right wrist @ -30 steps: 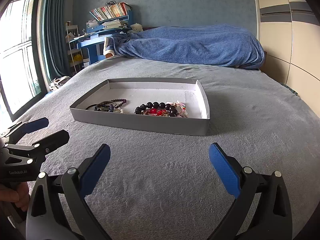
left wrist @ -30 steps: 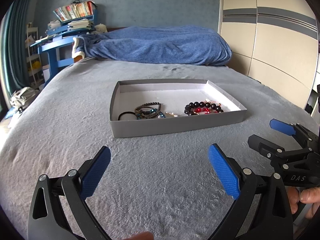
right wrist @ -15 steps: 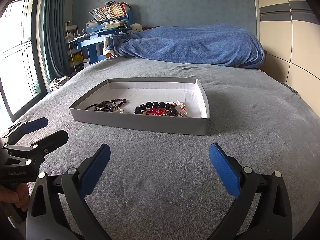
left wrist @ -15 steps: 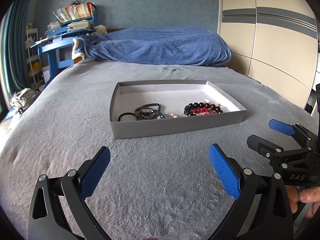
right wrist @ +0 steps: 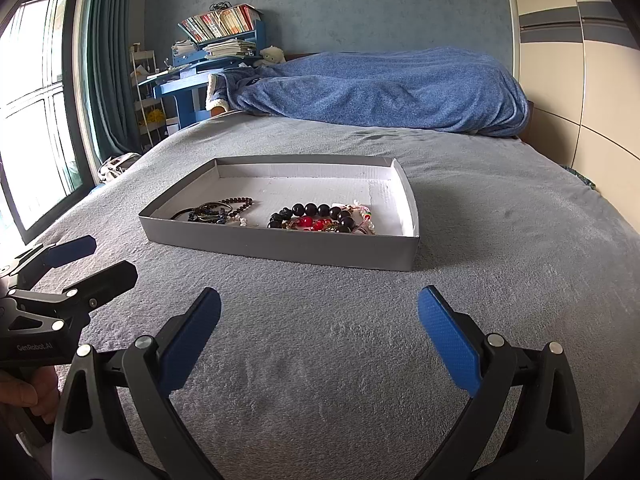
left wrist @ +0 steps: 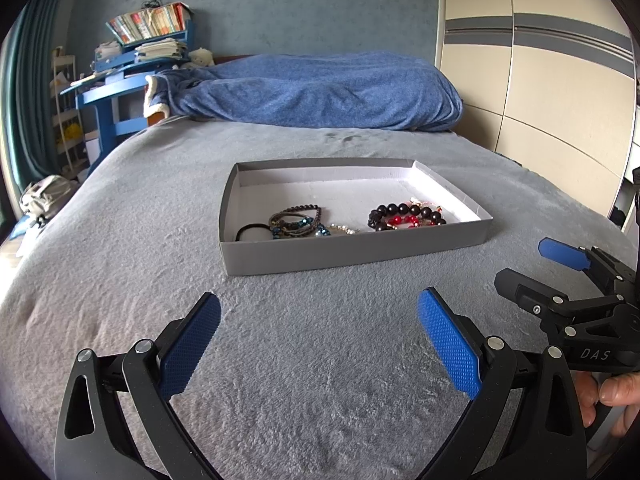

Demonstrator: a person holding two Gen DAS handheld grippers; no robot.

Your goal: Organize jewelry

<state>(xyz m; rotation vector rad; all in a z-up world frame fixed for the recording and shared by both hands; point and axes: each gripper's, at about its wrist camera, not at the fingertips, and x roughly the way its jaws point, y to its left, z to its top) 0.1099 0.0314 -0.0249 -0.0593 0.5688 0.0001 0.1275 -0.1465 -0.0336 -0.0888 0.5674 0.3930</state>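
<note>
Blue-padded fingers of the left gripper and right gripper stand wide apart and empty above the grey plush bed cover, short of the shallow grey cardboard tray with white lining. Its long axis runs across both views. Inside, near the front wall, lie a tangle of thin dark bracelets and a black-and-red beaded bracelet. Approach should probably clear the front wall, then descend on one strand.
</note>
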